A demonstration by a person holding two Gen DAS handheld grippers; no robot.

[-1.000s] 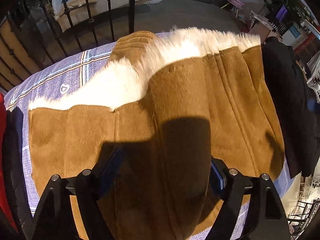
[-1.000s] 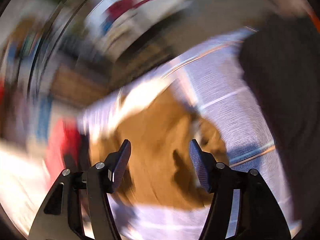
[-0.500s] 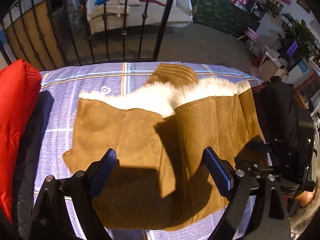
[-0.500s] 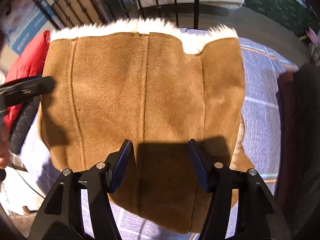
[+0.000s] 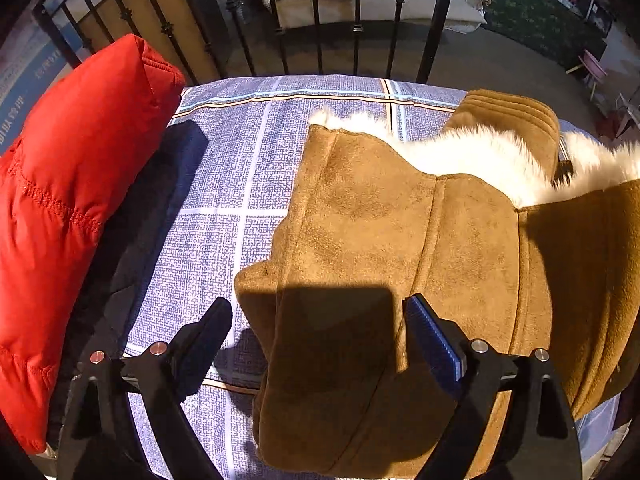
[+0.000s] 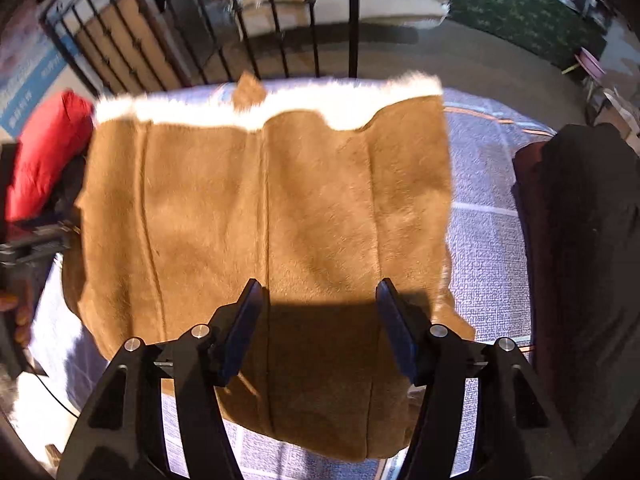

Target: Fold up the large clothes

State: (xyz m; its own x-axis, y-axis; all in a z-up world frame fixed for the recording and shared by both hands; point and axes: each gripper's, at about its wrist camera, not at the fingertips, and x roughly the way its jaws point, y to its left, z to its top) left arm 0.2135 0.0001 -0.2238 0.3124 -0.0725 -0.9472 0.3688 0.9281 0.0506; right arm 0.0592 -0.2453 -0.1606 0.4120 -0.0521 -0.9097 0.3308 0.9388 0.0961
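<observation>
A brown suede coat (image 5: 400, 248) with white fleece lining (image 5: 472, 156) lies folded on the blue checked bedspread (image 5: 240, 168). It also shows in the right wrist view (image 6: 280, 208), fleece edge (image 6: 280, 104) at the far side. My left gripper (image 5: 318, 332) is open and empty, above the coat's near left corner. My right gripper (image 6: 320, 320) is open and empty, above the coat's near edge. The left gripper's body shows at the left edge of the right wrist view (image 6: 28, 248).
A red padded jacket (image 5: 72, 200) over a dark garment (image 5: 132, 248) lies at the left. A black garment (image 6: 580, 260) lies at the right. A black iron bed rail (image 5: 316, 20) stands at the far edge.
The left view has swung leftward, so the coat now sits to the right and the red jacket looms larger. The right gripper has pulled back slightly. Both stay open.
</observation>
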